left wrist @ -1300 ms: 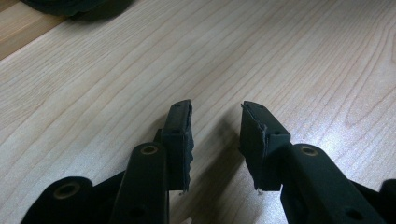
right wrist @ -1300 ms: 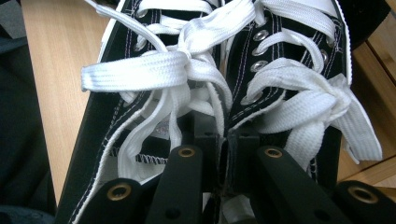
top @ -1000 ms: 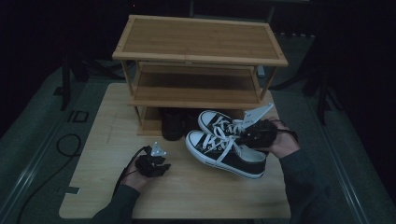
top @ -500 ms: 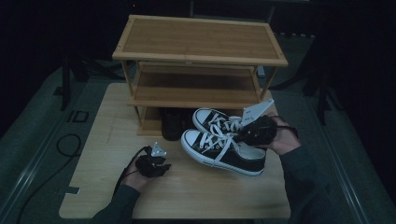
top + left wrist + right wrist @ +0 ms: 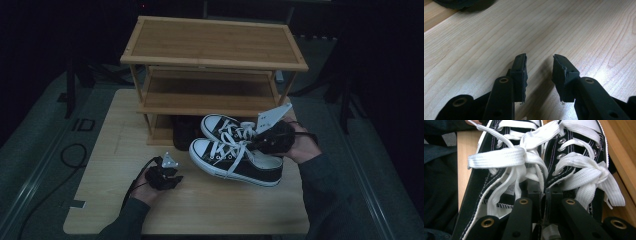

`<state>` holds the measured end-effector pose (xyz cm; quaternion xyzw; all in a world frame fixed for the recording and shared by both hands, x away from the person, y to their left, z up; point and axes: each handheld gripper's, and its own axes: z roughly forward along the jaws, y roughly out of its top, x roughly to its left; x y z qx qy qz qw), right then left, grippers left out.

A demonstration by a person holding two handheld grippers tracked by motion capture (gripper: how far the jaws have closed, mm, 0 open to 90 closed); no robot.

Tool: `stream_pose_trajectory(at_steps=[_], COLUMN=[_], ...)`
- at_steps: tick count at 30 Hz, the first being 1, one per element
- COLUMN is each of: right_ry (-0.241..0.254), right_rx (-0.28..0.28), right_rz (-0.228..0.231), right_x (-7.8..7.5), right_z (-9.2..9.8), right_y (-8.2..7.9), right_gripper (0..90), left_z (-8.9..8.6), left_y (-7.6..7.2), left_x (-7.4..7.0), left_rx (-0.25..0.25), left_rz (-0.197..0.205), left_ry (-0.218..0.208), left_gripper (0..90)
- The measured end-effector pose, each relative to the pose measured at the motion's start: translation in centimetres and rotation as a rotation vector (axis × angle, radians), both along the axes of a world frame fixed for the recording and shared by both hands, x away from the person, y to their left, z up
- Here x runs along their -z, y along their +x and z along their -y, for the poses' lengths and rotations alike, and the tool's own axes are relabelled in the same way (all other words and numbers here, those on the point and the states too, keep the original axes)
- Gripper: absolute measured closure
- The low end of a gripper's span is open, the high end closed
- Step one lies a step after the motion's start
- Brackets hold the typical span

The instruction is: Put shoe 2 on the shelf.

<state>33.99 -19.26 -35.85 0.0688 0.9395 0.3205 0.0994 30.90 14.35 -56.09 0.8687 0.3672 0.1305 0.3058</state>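
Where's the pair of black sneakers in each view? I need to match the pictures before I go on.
High view: pair of black sneakers right of centre on the table, before the wooden rack, right gripper at them.
Left gripper view: a dark edge at top left; cannot tell what it is.
Right gripper view: sneakers at centre, jaws shut on their inner sides.
Shared landmark: light wooden table.

You have two black canvas sneakers with white laces, one nearer you [image 5: 235,161] and one behind it [image 5: 223,126], side by side on one light wooden table [image 5: 200,210]. One bamboo shoe rack [image 5: 214,52] stands at the table's far side, with three shelves. One dark item [image 5: 181,132], too dim to identify, sits on its bottom shelf. You hold two grippers, left [image 5: 172,173] and right [image 5: 254,143].
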Motion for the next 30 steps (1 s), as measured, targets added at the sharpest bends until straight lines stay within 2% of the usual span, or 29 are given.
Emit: stream_pose_trajectory(at_steps=[10, 18, 30], right_ry=[0.02, 0.047, 0.09], right_rx=[-0.033, -0.055, -0.061], right_rz=[0.034, 0.045, 0.06], right_x=[-1.1, -1.9, -3.4], right_z=[-0.9, -1.7, -2.4], right_y=[-0.3, 0.1, 1.7], right_gripper=[84.9, 85.0, 84.9], left_z=[0.0, 0.0, 0.0], left_y=[0.0, 0.0, 0.0], left_x=[0.0, 0.0, 0.0], left_rx=[0.002, 0.003, 0.004], left_rz=[0.002, 0.001, 0.001], left_ry=[0.003, 0.001, 0.002], left_gripper=[64.3, 64.3, 64.3])
